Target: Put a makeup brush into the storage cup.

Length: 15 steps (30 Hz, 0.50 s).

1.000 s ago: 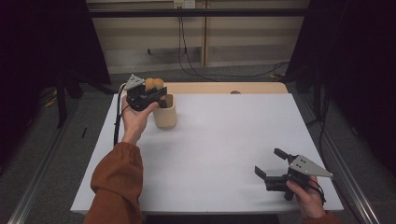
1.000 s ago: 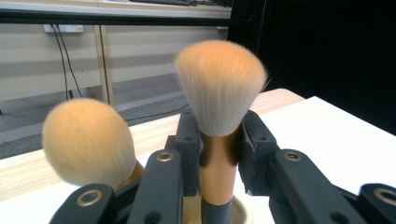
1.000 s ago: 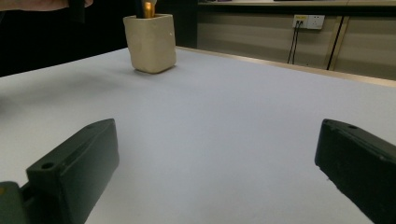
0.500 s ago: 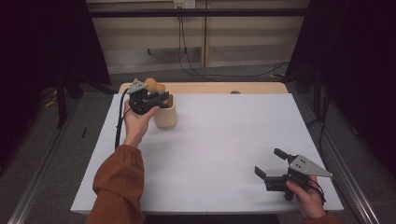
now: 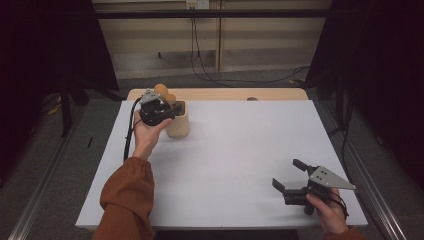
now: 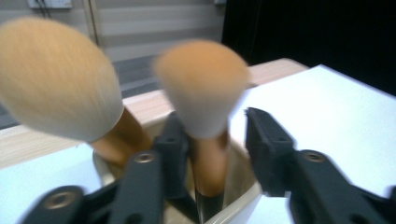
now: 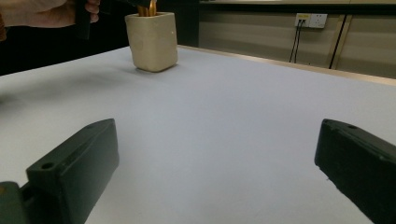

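A white counter (image 5: 240, 150) is flanked by dark curtains. Near its far left corner, two tan-bristled wooden brushes (image 6: 201, 88) stand in a cream ceramic cup (image 5: 178, 124). The left gripper (image 6: 210, 154) has just been opening, its jaws loosely apart around one brush handle, apparently releasing it. The right gripper (image 5: 295, 182) is parked wide open.

Two fluffy tan brushes (image 6: 201, 88) stand upright in a cream cup (image 5: 179, 125).

1. I can read no text, label, brand or number anywhere in my three views.
2. The cup (image 5: 178, 122), upper left of the high view, is plain on every side I see.
3. The white surface (image 5: 240, 160) carries no print.
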Each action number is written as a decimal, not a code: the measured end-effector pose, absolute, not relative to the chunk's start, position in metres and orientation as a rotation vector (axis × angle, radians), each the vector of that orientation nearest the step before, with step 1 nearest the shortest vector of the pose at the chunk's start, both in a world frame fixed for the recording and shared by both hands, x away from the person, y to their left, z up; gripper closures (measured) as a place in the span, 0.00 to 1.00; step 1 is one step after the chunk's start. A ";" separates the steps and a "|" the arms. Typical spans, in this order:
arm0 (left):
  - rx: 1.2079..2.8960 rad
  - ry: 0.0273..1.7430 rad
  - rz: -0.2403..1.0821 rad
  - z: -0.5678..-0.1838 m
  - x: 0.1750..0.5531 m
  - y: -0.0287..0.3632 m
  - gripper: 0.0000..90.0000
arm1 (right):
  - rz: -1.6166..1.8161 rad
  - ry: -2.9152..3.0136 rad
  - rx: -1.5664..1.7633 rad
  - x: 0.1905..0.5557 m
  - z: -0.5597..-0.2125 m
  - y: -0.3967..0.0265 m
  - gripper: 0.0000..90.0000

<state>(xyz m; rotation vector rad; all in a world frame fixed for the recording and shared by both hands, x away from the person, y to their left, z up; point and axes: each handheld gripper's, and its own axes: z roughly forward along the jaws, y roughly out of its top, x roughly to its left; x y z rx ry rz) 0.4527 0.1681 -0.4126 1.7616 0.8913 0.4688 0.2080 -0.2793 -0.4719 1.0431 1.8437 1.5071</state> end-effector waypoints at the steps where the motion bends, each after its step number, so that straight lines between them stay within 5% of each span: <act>1: 1.760 0.895 0.470 -0.413 0.452 0.168 0.62 | 1.507 1.844 1.043 0.208 -0.472 -0.279 0.00; 15: 1.755 0.989 0.525 -0.413 0.445 0.186 0.29 | 1.508 1.844 1.045 0.208 -0.472 -0.280 0.00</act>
